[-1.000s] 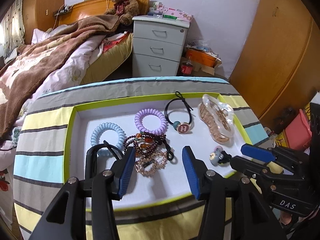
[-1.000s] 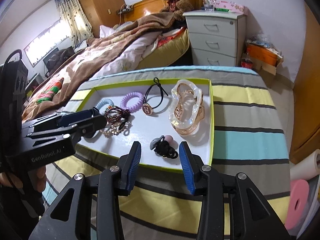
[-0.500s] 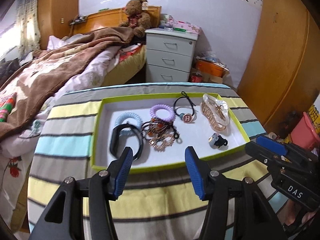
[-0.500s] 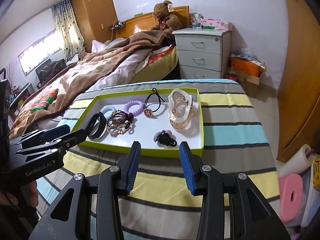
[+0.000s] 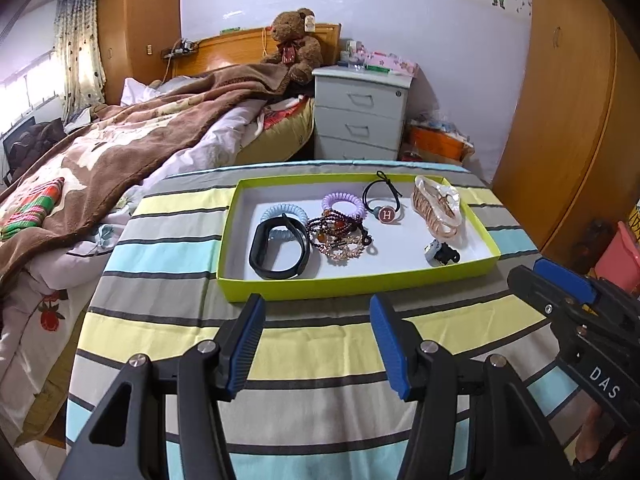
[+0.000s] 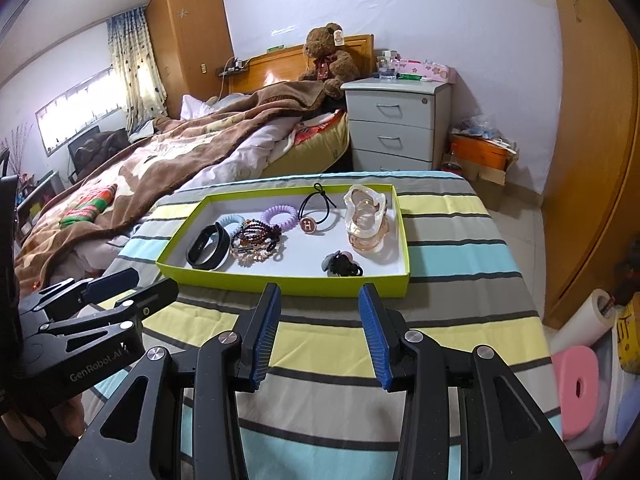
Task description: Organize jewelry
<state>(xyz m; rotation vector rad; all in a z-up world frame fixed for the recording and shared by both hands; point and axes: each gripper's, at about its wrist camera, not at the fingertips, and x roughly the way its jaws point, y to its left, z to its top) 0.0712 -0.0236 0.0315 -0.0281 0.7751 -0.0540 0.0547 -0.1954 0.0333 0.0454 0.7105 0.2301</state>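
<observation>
**Jewelry tray on a striped desk, both grippers held back and empty**

At far left, a curtained window [image 6: 140,68] lights a bed [image 5: 132,148] under a brown blanket [image 6: 168,148], with a teddy bear [image 5: 296,44] against the wooden headboard. A grey three-drawer nightstand [image 5: 360,116] stands just beside the bed, an orange bin [image 6: 480,152] beside that, and a wooden wardrobe [image 5: 568,112] closes the right side.

The desk [image 5: 304,352] wears a cloth striped yellow, blue and grey. On it sits the lime-green tray [image 5: 360,282], holding, left to right, a black band [image 5: 278,248] overlapping a blue coil tie [image 5: 282,212], a tangle of beaded bracelets [image 5: 340,236], a purple coil tie [image 5: 344,204], a black hair tie with an H charm [image 5: 386,214], a small dark clip [image 5: 440,252] and a clear claw clip [image 5: 438,210].

The left gripper [image 5: 316,344] and right gripper [image 6: 320,332] hover over the near stripes, short of the tray, fingers wide apart and holding nothing.
</observation>
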